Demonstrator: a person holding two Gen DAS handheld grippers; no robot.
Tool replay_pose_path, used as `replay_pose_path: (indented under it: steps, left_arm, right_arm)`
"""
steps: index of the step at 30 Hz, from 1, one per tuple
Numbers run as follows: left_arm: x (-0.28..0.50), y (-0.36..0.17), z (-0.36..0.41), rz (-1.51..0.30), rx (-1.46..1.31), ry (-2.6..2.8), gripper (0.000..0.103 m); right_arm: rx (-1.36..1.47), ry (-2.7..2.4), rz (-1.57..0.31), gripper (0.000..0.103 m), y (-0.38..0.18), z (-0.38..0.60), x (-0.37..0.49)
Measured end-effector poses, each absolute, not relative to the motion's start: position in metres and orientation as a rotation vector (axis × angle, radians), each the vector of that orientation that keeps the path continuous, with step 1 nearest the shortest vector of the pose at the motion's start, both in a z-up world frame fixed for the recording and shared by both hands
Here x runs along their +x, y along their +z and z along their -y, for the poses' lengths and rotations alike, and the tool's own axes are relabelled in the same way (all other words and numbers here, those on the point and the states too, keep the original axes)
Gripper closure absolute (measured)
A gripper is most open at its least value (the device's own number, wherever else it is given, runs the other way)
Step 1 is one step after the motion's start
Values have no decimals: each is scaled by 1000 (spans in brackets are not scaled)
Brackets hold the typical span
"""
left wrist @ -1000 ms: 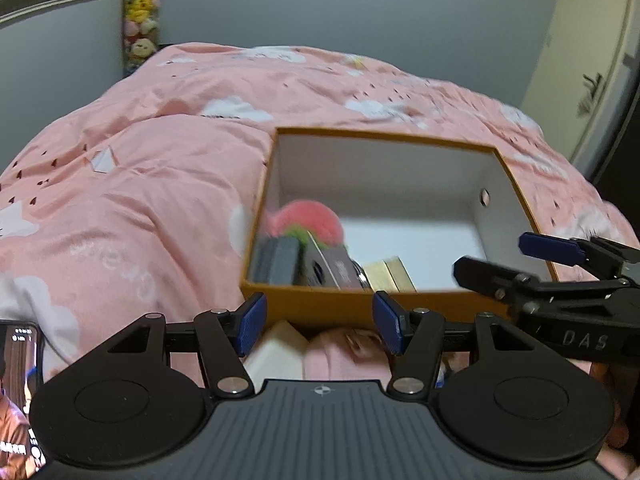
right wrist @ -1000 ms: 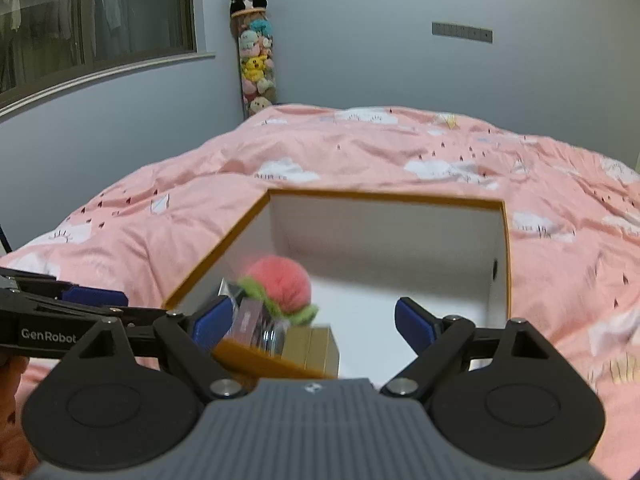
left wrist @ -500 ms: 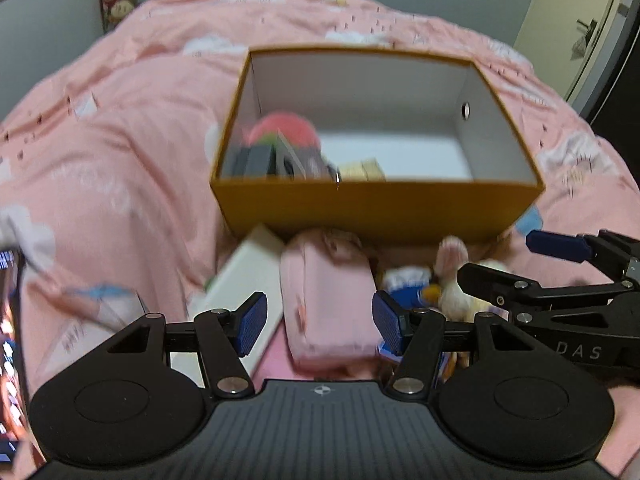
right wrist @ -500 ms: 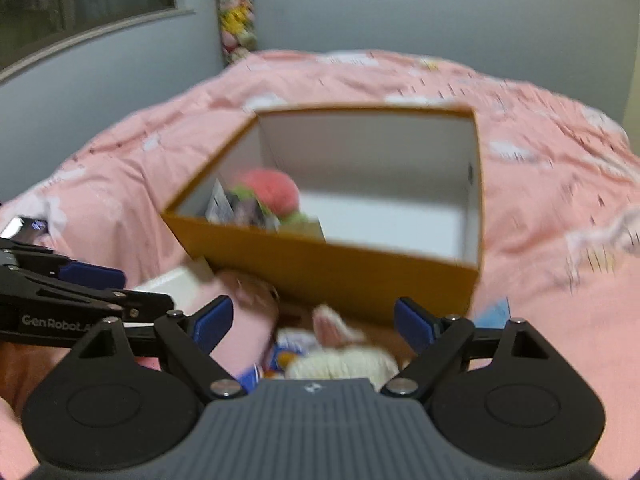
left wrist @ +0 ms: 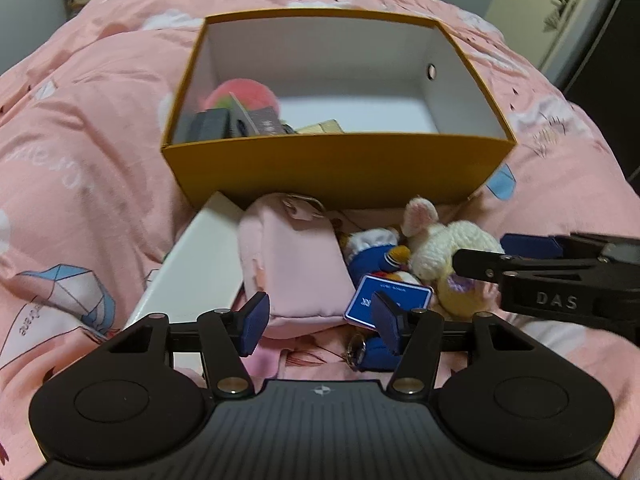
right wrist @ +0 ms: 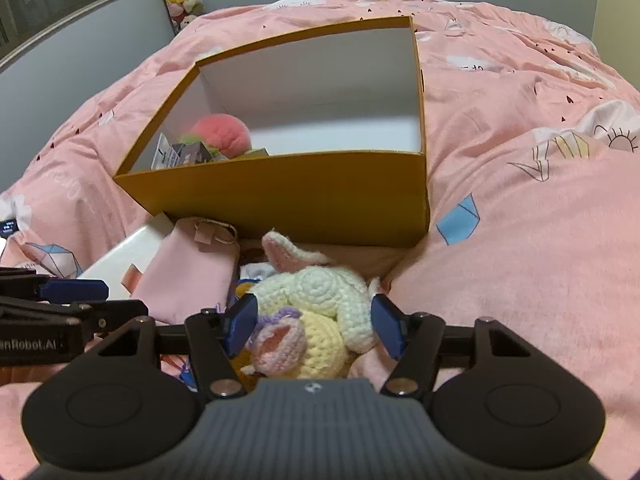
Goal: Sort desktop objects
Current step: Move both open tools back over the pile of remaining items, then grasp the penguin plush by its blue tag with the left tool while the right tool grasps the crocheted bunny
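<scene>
Crocheted bunny lies on bed against orange box near wall, ready for boxing. Right claw straddles it, jaws just narrowing, pads not yet pressing. Left claw spread over pink pouch, gripping nothing.

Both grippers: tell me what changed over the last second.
Both tipped down from the box toward the heap in front. The right gripper has been closing around the crocheted rabbit, not yet gripping; the left gripper hangs open over the pink pouch. Box contents unchanged.
</scene>
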State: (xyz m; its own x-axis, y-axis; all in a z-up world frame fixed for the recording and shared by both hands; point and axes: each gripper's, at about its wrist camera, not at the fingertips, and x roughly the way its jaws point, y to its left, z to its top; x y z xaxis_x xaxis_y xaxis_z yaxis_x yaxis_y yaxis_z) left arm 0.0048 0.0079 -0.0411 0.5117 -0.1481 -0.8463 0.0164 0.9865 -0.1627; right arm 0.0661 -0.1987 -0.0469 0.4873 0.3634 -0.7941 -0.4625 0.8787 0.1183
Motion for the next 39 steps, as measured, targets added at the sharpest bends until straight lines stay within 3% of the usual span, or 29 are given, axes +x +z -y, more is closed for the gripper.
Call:
replay_pose_path:
  steps: [10,15,16,17,26,27,28,33,36,39]
  left_arm:
    - [5,-42,-5,-1031,-124,-112,37]
    - [5,-42,-3,-1030,-118,-113,37]
    - [5,-41,-3,-1030,-118,-113,37]
    - [5,-41,-3,-1030,-119,-113,37]
    - [5,-43,-6,-1035,-144,-137,37]
    - [6,-43,-6,-1039,-146,-142,38]
    - [6,-44,-6,-1042,-147,-148,38]
    - [8,-44,3,-1049,-132,-214,38]
    - [10,-45,9,-1053,-116,-249,40]
    - [16,-48,14,-1063,-123,-296,45]
  right_arm:
    - [-193,530,-1004,17,-61,191,72]
    - [-204,520,-1021,15,-66,190,75]
    - [-206,514,-1019,19,-66,191,75]
    - [-213,500,-1012,28,-65,191,74]
    - [-136,509,-951,46,-36,212,81]
    - [-127,506,-931,51,-31,216,81]
    - [-114,507,-907,70,-24,219,82]
    - [-120,462,-893,74,-18,225,92]
    - [-92,490,-933,65,-24,227,92]
    - [-121,527,-926,63,-26,219,84]
